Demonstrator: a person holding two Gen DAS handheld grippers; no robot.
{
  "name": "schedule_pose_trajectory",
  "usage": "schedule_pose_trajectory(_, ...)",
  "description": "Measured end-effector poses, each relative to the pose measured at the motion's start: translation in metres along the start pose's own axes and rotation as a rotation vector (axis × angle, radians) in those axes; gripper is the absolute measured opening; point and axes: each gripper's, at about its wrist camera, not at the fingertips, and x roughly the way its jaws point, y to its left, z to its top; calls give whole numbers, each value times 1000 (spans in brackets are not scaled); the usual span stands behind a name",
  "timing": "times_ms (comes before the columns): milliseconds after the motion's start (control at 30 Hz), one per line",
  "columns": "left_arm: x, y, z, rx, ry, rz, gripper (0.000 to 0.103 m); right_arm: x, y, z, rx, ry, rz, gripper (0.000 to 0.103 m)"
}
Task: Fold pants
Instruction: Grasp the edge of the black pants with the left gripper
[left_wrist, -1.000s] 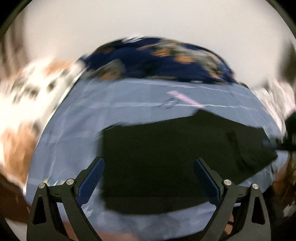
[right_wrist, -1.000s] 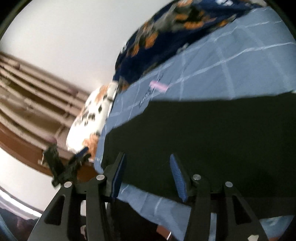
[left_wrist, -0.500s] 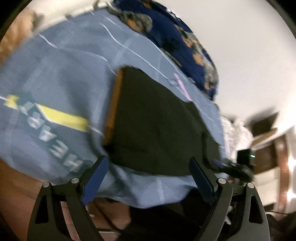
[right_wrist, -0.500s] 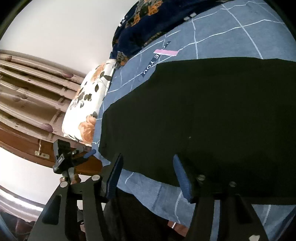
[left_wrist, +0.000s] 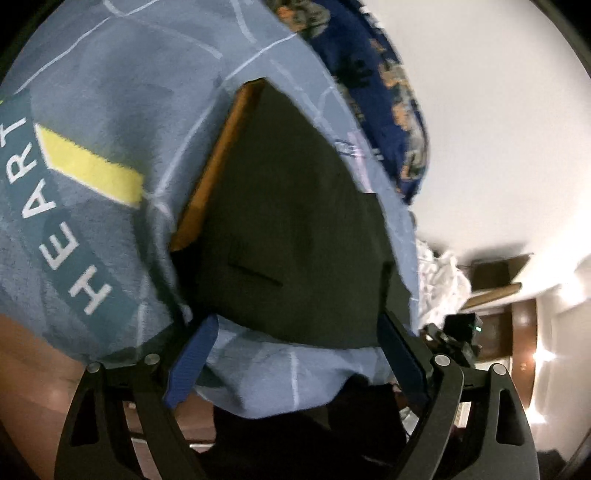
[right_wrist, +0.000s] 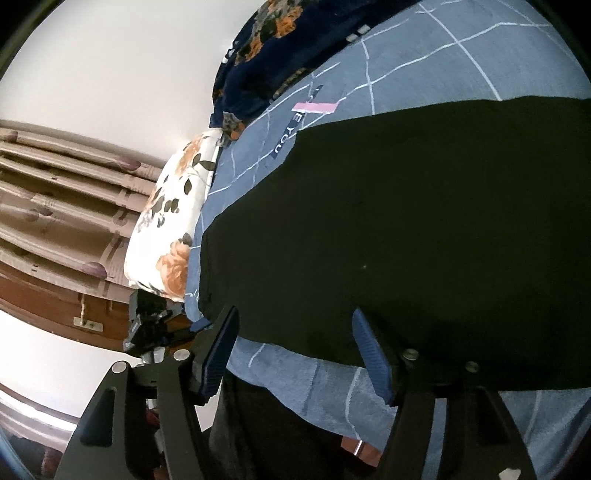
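Note:
Black pants lie folded flat on the blue bedsheet, with an orange-brown strip showing along their left edge. My left gripper stands open wide at the pants' near edge, and its pads touch nothing. In the right wrist view the pants fill the middle. My right gripper is over their near left corner and its jaws are opening. The cloth's edge lies between the fingers, unpressed. Each gripper shows in the other's view: the right gripper, the left gripper.
A dark blue floral blanket is bunched at the far side of the bed. A floral pillow lies by striped curtains and a wooden frame. The sheet hangs over the near bed edge. White bedding lies at the right.
The left wrist view has rolled hard and sunk toward the bed's near edge. The right gripper's jaws have spread wider. The pants have stayed in place.

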Motion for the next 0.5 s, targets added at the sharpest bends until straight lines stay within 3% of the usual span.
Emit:
schedule_pose_trajectory(100, 6, 2, 3, -1, -5, 40, 87, 3, -1, -1, 11, 4, 5, 66)
schedule_pose_trajectory(333, 10, 14, 13, -116, -37, 0, 88, 2, 6, -5, -7, 6, 6, 67)
schedule_pose_trajectory(500, 11, 13, 14, -106, -72, -13, 88, -1, 3, -4, 12, -11, 17, 70)
